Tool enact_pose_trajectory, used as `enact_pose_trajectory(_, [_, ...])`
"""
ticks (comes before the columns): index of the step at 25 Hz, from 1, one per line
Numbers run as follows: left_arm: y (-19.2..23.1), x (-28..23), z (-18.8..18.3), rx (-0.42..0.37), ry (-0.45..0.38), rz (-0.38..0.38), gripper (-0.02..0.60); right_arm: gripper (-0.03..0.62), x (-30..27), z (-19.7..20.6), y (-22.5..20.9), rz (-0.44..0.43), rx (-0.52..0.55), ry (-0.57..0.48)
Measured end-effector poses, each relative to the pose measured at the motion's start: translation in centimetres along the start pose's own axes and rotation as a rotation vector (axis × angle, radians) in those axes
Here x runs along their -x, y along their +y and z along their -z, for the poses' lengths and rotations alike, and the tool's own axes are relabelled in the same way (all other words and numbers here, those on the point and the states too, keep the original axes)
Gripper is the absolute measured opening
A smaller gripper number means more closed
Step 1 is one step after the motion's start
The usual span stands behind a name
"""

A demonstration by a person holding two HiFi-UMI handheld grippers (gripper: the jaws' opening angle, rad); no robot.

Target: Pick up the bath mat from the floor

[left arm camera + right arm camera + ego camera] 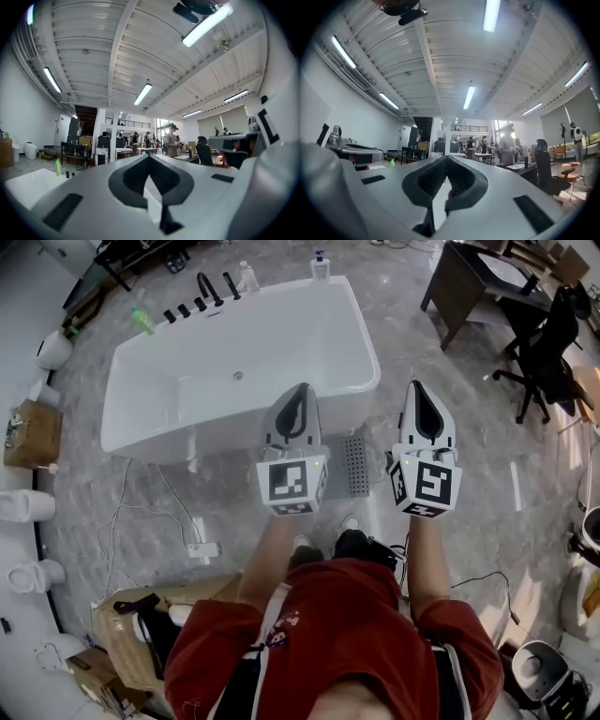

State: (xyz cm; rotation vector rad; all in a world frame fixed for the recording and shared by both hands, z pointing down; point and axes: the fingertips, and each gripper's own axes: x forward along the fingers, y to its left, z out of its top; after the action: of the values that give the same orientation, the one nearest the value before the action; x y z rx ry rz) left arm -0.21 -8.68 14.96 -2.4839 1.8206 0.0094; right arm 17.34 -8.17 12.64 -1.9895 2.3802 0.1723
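Bath mat lies flat on the floor, long axis running near-to-far, far end near the bathtub corner. We hold the left gripper and right gripper raised either side of it, jaws closed, empty. Bare floor opens right of the mat; our shoes stand just near of it.

tub: white, centre | faucet: black, far-left rim | green bottle: on floor near faucet | chair: black, right, beside desk | toilets: left edge | box: cardboard, lower left
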Motion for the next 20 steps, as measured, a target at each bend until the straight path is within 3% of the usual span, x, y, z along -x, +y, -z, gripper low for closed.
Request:
enact_pose_trajectory(6, [-0.5,-2.8,2.9,0.027,0.067,-0.034,0.014,0.012,-2.5,3.2,-2.9,0.009,-0.047,0.061])
enact_pose_trajectory(12, [0.8,-4.2,6.5,0.016,0.122,-0.057,0.014,0.012,-4.6,7.2,-1.9,-0.020,-0.047,0.118])
enact_pose_trajectory(20, [4.6,-4.5,15.6,0.047,0.248,-0.067,0.014,0.012,-6.3,15.9,0.7,-0.031,-0.026,0.232])
